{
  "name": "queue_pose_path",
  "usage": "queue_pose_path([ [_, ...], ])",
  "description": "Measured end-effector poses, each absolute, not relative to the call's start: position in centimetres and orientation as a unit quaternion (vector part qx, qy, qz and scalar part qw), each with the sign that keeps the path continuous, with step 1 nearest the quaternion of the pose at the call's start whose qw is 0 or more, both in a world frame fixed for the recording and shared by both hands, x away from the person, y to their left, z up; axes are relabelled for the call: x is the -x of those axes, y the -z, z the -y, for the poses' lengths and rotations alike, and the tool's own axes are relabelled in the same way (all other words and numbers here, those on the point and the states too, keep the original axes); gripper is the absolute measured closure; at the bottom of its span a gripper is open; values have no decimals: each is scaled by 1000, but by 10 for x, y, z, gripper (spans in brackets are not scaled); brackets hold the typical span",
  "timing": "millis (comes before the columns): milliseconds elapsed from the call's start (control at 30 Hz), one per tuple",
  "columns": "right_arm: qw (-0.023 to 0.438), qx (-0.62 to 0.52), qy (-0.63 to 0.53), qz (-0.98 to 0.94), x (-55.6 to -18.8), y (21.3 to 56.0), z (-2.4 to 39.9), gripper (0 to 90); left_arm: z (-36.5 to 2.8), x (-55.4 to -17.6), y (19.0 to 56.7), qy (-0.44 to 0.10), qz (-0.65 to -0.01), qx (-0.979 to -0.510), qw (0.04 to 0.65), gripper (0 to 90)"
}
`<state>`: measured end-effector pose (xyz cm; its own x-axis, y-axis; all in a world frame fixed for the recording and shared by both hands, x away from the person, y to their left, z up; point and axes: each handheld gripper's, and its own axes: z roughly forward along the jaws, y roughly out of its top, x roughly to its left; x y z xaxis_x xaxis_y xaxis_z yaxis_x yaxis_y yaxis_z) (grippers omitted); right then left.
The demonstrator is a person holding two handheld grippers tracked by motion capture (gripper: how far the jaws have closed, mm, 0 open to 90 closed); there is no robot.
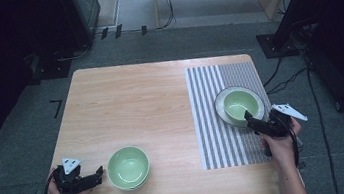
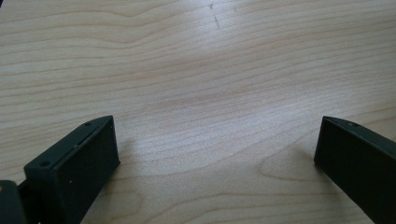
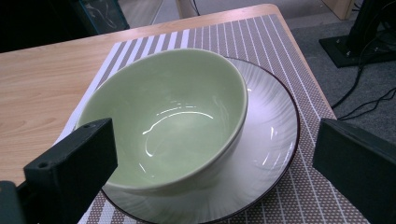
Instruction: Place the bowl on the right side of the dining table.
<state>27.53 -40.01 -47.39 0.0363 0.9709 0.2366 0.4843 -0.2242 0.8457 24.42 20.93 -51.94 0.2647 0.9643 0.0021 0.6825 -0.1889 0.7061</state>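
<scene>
sitting mouth-up on a white plate (image 1: pixel 258 112), the green bowl (image 1: pixel 239 105) had no long axis to speak of, being round; in the right gripper view its rim looked tipped, higher at the far side. the plate lay on a striped placemat (image 1: pixel 213 121) at the table's three o'clock side, with the mat's right border running along the table edge (image 1: pixel 269 129). the right gripper (image 1: pixel 253 122) hovered at the bowl's five o'clock, its jaws spread wide and released, one jaw over the near rim of the bowl and the other out past the plate.

a second green bowl (image 1: pixel 128 167) stood upright at the table's seven o'clock, near the front edge. the left gripper (image 1: pixel 100 175) lay just beside it at its nine o'clock, pointing toward three o'clock, jaws parted and grasping nothing, bare wood between them. the middle and the far left of the table (image 1: pixel 130 102) offered open room.
</scene>
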Motion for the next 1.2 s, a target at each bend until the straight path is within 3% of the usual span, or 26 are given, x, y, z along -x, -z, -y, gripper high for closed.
queue_pose_path([
  [1200,289,-658,-396,-571,-241,490,405,0,-209,-244,519,-232,-560,-735,303,0],
])
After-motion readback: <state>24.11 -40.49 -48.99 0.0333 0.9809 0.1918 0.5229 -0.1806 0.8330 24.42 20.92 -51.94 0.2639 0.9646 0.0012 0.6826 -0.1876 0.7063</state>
